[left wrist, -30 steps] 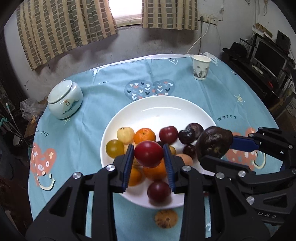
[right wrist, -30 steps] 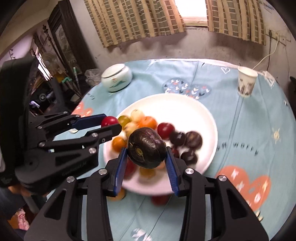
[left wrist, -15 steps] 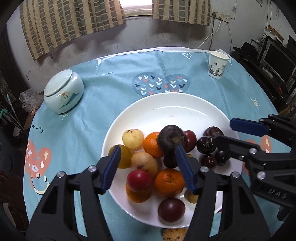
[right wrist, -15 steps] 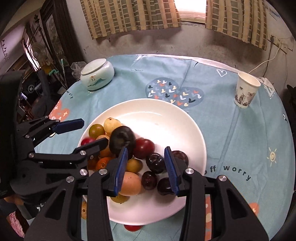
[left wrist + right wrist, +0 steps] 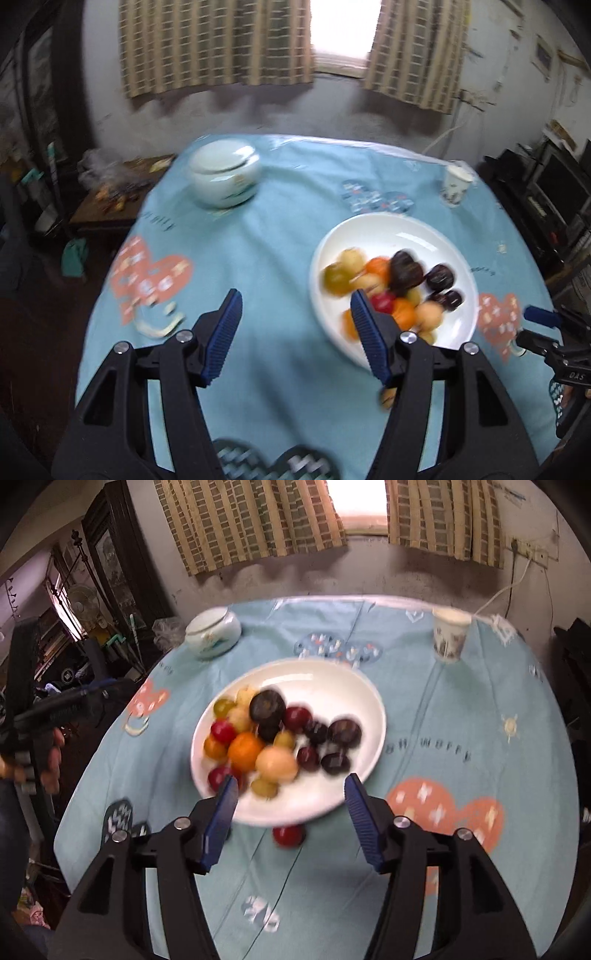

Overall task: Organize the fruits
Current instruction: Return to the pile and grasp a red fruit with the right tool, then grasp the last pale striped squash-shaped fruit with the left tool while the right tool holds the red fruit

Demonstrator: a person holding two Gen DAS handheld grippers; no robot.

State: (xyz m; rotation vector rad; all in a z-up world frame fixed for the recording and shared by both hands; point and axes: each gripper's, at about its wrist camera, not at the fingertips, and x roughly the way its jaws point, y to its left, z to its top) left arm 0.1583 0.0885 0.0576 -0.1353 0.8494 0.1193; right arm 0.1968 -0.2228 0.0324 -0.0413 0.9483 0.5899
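A white plate (image 5: 373,221) (image 5: 314,668) holds a pile of several fruits: orange, yellow, red and dark purple. A big dark fruit (image 5: 406,273) (image 5: 266,706) lies on top of the pile. My left gripper (image 5: 295,306) stands open and empty over bare blue cloth, left of the plate. My right gripper (image 5: 291,786) hangs over the plate's near rim; its jaws are opening with nothing gripped between them. It also shows at the right edge of the left wrist view (image 5: 532,328). A red fruit (image 5: 288,835) and a brownish fruit (image 5: 387,398) lie on the cloth beside the plate.
A pale lidded jar (image 5: 223,177) (image 5: 212,631) sits at the back left and a paper cup (image 5: 456,184) (image 5: 448,635) at the back right. A hand (image 5: 51,753) holds the left gripper's grip. A cluttered low table (image 5: 118,192) stands past the left edge.
The left gripper let go of a red fruit and swung left off the plate. The right gripper dropped the dark fruit on the pile, drew back and spread its jaws wider.
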